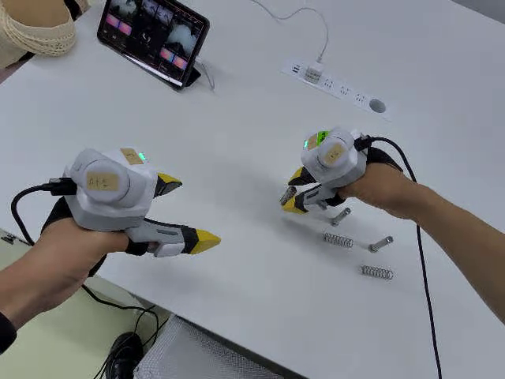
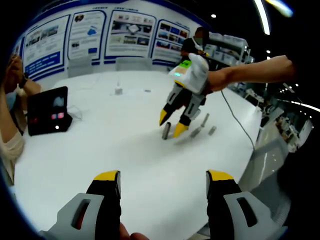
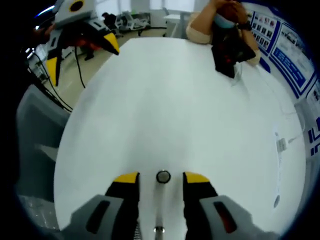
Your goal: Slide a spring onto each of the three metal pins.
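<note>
**Status: pin work just started, no spring confirmed seated**

Right tool [image 1: 296, 191]: low over the counter [image 1: 237, 118], jaws parted. First pin [image 3: 163, 176] sits between the tips. In the right gripper view it is seen end-on, with a strip of white counter on either side of it. So the jaws straddle it but look not yet closed on it. No spring can be made out on this pin.

Left tool [image 1: 189, 212]: held well apart from the right tool and from all the parts. Jaws spread wide, nothing between them. Idle.

Remaining parts lie on the counter on the wrist side of the right tool:
- Second pin [image 1: 341, 215]: just beside the right hand, bare.
- Third pin [image 1: 381, 244]: a little further from the right tool's tips.
- Near spring [image 1: 338, 239]: lies in line with the third pin, with a thin line joining the two. I cannot tell whether it is already on that pin's shank or only end to end with it.
- Far spring [image 1: 376, 272]: loose, touching no pin, furthest from the tips.

Two springs counted.

Judgement: early stage. At best one of the three pairings is made, and that one is doubtful. The first and second pins have yet to receive springs.
</note>
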Motion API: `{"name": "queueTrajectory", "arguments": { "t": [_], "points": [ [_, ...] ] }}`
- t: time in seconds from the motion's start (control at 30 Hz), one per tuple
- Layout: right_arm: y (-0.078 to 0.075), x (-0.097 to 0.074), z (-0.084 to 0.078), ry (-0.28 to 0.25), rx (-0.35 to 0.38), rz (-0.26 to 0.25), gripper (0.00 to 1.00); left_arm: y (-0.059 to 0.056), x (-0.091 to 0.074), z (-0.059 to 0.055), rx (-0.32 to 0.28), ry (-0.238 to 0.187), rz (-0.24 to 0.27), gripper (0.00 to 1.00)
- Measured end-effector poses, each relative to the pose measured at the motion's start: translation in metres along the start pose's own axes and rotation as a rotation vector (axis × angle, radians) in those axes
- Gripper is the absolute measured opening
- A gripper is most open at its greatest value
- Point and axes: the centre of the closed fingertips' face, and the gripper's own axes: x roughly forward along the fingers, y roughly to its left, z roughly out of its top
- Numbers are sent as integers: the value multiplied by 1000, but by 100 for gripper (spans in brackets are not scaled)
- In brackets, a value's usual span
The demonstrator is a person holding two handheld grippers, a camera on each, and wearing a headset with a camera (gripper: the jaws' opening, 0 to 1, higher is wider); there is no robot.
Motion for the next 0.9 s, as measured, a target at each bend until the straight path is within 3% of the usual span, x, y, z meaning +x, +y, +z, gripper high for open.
{"name": "queueTrajectory", "arguments": {
  "t": [0.4,0.77,0.9],
  "points": [
    [5,-21,-1,-44,104,-38,48,-8,0,5,10,-16,-21,71],
    [14,-29,0,-60,135,-76,50,-11,-1,10,20,-25,-37,71],
    [14,-36,2,-92,182,-98,50,-12,-1,14,32,-28,-41,71]
  ]
}}
